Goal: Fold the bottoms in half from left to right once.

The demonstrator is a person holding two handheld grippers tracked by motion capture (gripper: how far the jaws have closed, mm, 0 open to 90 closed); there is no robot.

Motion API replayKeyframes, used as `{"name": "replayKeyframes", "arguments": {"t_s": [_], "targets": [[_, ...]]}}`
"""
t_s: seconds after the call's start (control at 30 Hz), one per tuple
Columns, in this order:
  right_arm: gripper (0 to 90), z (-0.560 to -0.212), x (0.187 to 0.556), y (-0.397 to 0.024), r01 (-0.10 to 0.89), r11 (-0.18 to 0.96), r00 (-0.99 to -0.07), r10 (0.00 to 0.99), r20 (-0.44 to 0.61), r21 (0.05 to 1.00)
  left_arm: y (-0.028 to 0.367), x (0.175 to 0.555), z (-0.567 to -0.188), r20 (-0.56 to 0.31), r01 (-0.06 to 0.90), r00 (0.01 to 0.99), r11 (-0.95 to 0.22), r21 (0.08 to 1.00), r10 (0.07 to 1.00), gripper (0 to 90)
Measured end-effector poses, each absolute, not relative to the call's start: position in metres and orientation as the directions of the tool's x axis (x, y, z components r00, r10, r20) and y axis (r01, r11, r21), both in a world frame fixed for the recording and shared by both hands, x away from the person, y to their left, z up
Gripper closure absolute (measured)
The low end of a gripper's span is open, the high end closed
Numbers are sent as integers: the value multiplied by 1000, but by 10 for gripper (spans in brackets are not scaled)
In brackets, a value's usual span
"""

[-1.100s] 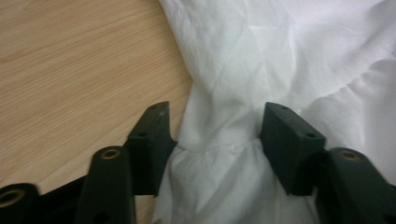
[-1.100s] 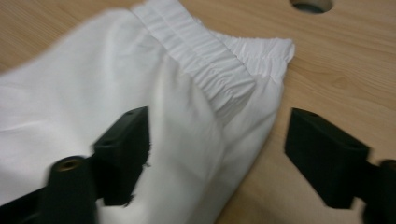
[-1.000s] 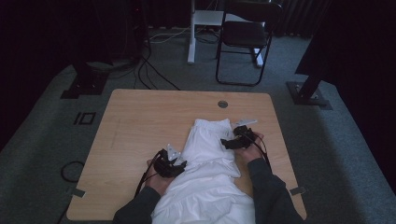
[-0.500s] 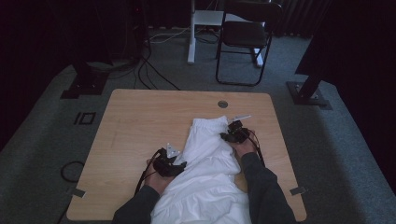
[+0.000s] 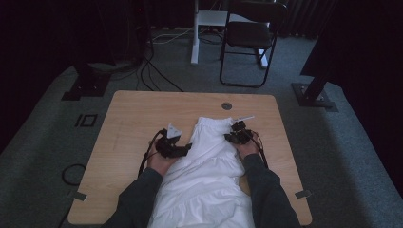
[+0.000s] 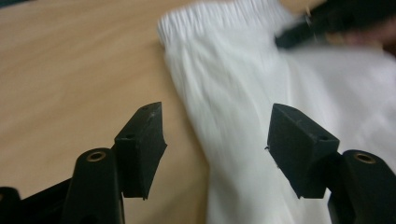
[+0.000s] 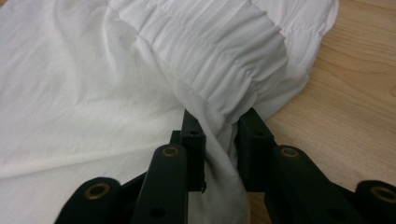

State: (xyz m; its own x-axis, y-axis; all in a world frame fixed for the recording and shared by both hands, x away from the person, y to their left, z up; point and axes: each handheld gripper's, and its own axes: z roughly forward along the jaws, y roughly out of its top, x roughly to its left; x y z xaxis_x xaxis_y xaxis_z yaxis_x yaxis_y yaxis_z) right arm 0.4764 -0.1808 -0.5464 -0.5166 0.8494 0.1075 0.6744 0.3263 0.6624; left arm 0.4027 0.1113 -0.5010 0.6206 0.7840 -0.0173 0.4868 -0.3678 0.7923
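Jaws on the right gripper (image 7: 217,140) are pressed together on a fold of the white cloth (image 7: 93,88), right below its bunched, stretchy band. Jaws on the left gripper (image 6: 215,144) stand wide apart with nothing between them, and they hang over the left edge of the cloth, one on each side of it.

From above, the left gripper (image 5: 175,147) has moved up the tabletop (image 5: 138,114) since a moment ago, closer to the top end of the cloth. The right gripper (image 5: 239,134) has slid a little to the left and pulled the top right corner in with it. I think the person is folding or straightening the cloth, and the left side is the next bit to grab.

The cloth (image 5: 209,161) lies flat in the middle of the tabletop, between the two arms, and its near end runs off toward the person.

Farther off, a small round hole (image 5: 226,106) sits in the tabletop. I see no boxes or bowls anywhere. A dark chair (image 5: 249,38) stands on the floor behind.
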Motion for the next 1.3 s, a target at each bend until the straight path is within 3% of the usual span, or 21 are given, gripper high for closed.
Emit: {"name": "replayKeyframes", "arguments": {"t_s": [0.17, 0.27, 0.5, 0.97, 1.2, 1.3], "targets": [[758, -547, 478, -179, 666, 331, -531, 840, 113, 669, 90, 445, -515, -61, 543, 624, -375, 751, 779, 340], [764, -548, 479, -178, 663, 327, -535, 836, 121, 674, 82, 463, -530, -134, 615, 583, -328, 717, 801, 328], [766, -548, 479, -177, 659, 331, -540, 833, 119, 675, 76, 474, -548, -213, 673, 551, -279, 685, 807, 280], [766, -548, 479, -173, 655, 332, -544, 831, 119, 679, 60, 476, -546, -90, 628, 607, -407, 663, 790, 286], [764, -549, 479, -174, 655, 327, -542, 831, 123, 681, 58, 477, -545, -81, 628, 605, -412, 660, 792, 348], [764, -549, 478, -173, 655, 325, -540, 832, 123, 682, 59, 478, -544, -78, 635, 595, -408, 657, 800, 420]]}}
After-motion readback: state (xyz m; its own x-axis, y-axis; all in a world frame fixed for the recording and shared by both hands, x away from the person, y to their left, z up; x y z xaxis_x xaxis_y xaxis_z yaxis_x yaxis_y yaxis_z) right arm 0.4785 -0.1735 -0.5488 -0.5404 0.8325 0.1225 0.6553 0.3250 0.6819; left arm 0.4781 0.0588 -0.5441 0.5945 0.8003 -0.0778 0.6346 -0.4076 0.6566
